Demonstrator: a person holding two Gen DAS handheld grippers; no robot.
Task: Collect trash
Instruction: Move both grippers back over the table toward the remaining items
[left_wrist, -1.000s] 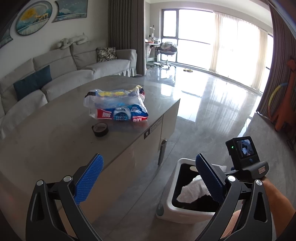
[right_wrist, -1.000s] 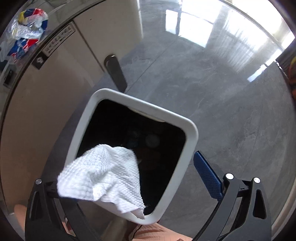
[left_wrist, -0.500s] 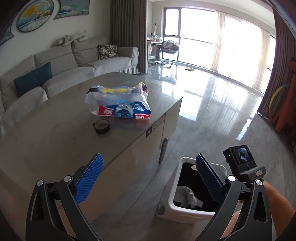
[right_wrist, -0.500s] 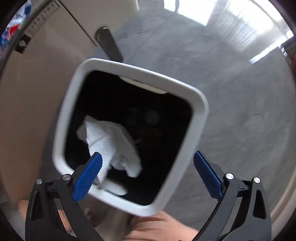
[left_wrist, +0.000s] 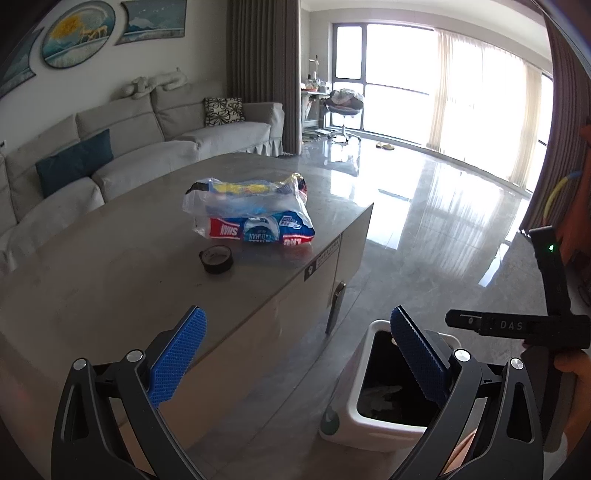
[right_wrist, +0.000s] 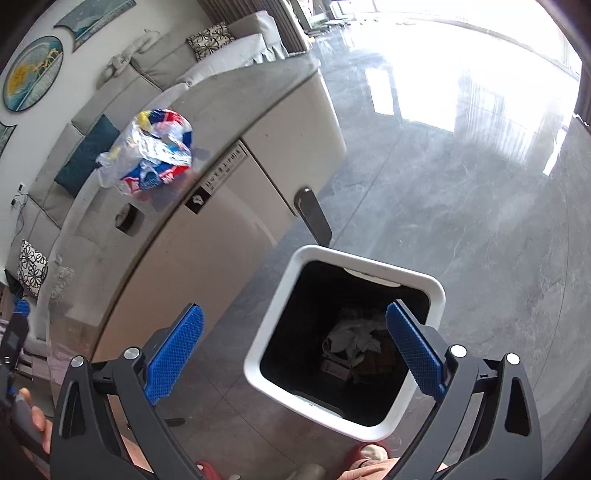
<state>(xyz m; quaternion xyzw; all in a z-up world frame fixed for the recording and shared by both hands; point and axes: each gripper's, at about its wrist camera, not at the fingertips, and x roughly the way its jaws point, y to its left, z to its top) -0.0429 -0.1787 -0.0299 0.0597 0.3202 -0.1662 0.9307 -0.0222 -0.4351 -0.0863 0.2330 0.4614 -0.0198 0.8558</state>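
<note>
Blue ribbed pads lined both fingers of the right gripper (right_wrist: 294, 350), which were spread wide with nothing between them, hanging above the white trash bin (right_wrist: 273, 299) on the grey floor (right_wrist: 480, 221). Down in the bin's dark inside lay one crumpled white tissue (right_wrist: 354, 332) among other scraps. The left gripper (left_wrist: 301, 358) stood just as wide apart and empty, its left finger over the near edge of the stone-topped table (left_wrist: 110, 277) and its right finger in front of the bin's opening, hiding part of it. On the table sat two things: one clear plastic bag (left_wrist: 251, 214) of red, blue and yellow wrappers, and, just near of it, one roll of black tape (left_wrist: 217, 258). One dark handle (right_wrist: 314, 218) stuck out from the table's side panel, just beyond the bin's far rim. Farther left ran one pale sofa (left_wrist: 147, 147) with a blue cushion (left_wrist: 74, 162) and a patterned one. Far right, bright windows (left_wrist: 424, 74) lit the floor.
</note>
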